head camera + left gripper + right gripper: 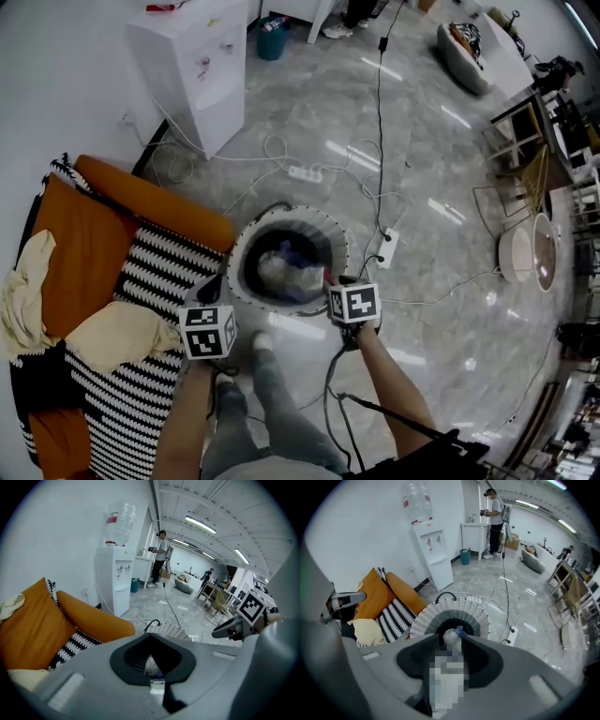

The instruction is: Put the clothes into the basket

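On the far left, two cream garments point(117, 336) are lying loose on the orange sofa with a black-and-white striped throw point(159, 272), so the task is looking only partly done. The left gripper point(214, 289) is hanging at the near-left rim of the basket, its jaws drawn almost together with nothing showing between them. It is sitting nearer the sofa, so I judge it the better tool for the next garment. It should be opening wide before reaching the cream heap, then pinching a thick fold rather than an edge, so that no sleeve is trailing.

The round white woven basket point(333, 234) is standing on the grey floor against the sofa's end, holding a pale grey and blue bundle of clothes point(286, 267). At its near-right rim the right gripper point(336, 281) is pointing steeply down into the mouth. Its jaws are standing well apart and pressing on nothing, with the bundle lying below the gap. Lifting it straight up, clear of the rim and the nearby cables, seems the safe way out.
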Demonstrator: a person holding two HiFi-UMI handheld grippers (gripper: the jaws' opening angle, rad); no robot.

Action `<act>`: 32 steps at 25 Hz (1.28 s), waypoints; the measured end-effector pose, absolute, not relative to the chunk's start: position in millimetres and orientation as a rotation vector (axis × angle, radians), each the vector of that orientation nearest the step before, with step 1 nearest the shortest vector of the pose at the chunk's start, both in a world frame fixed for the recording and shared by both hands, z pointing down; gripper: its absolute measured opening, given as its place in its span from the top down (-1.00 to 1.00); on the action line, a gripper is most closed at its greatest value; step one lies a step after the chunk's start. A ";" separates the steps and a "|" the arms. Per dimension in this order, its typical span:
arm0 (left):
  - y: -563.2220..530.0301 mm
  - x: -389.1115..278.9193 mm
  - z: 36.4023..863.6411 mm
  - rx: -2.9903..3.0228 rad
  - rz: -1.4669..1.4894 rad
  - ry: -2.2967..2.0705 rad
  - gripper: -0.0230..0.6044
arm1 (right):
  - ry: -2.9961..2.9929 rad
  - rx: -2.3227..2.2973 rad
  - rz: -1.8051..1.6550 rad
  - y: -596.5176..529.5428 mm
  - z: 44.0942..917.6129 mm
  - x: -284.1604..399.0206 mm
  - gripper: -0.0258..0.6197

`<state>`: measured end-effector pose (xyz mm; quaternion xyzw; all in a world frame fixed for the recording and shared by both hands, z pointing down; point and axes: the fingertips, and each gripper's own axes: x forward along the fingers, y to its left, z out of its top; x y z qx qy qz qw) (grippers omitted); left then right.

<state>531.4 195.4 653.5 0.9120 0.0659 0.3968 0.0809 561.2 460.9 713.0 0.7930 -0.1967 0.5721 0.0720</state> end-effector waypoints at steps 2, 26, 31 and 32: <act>196.3 530.5 652.5 2.728 1.183 0.200 0.92 | -0.593 2.417 1.704 457.6 707.4 564.0 0.44; 62.3 437.9 575.7 2.745 1.003 -0.355 0.92 | -1.228 2.449 1.316 260.4 620.2 562.7 0.44; 14.1 368.4 556.1 2.699 0.962 -0.602 0.92 | -1.463 2.316 1.214 182.4 600.1 532.8 0.44; 4.6 354.8 552.1 2.688 0.953 -0.653 0.92 | -1.504 2.291 1.198 166.6 596.3 527.5 0.44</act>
